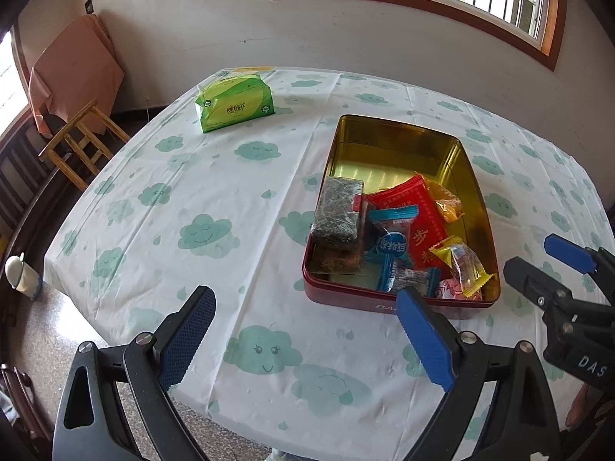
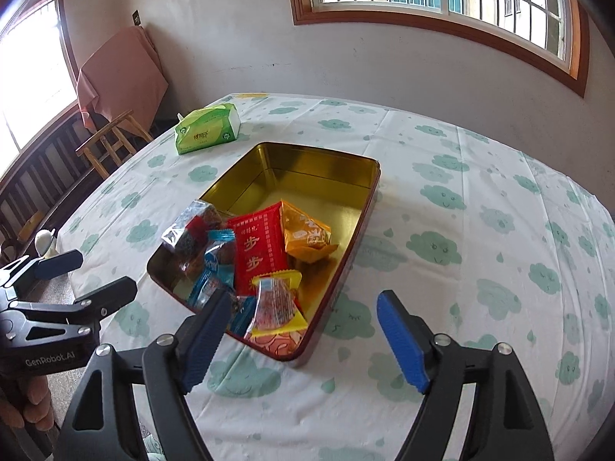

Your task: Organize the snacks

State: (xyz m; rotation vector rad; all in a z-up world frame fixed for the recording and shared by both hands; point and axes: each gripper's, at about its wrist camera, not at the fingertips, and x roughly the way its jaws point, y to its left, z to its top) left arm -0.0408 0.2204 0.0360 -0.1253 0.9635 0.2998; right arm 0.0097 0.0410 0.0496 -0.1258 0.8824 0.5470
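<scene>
A red tin (image 1: 388, 123) with a gold inside sits on the cloud-print tablecloth. Its near half holds several snacks: a dark wrapped block (image 1: 338, 211), a red packet (image 1: 415, 211), an orange packet (image 1: 442, 196), a blue-wrapped sweet (image 1: 392, 242) and a yellow-ended candy (image 1: 461, 265). My left gripper (image 1: 303, 296) hovers open and empty just before the tin's near left corner. In the right wrist view the same tin (image 2: 319, 151) lies ahead. My right gripper (image 2: 303, 297) stands open over its near end, above the yellow-ended candy (image 2: 276, 299), holding nothing. The left gripper (image 2: 103, 271) shows at the left edge.
A green tissue pack (image 1: 234, 103) lies at the table's far left. A wooden stool (image 1: 80, 142) and a cloth-draped chair stand beyond the left table edge, with a white cup (image 1: 19, 272) lower down. A wall with a window runs behind.
</scene>
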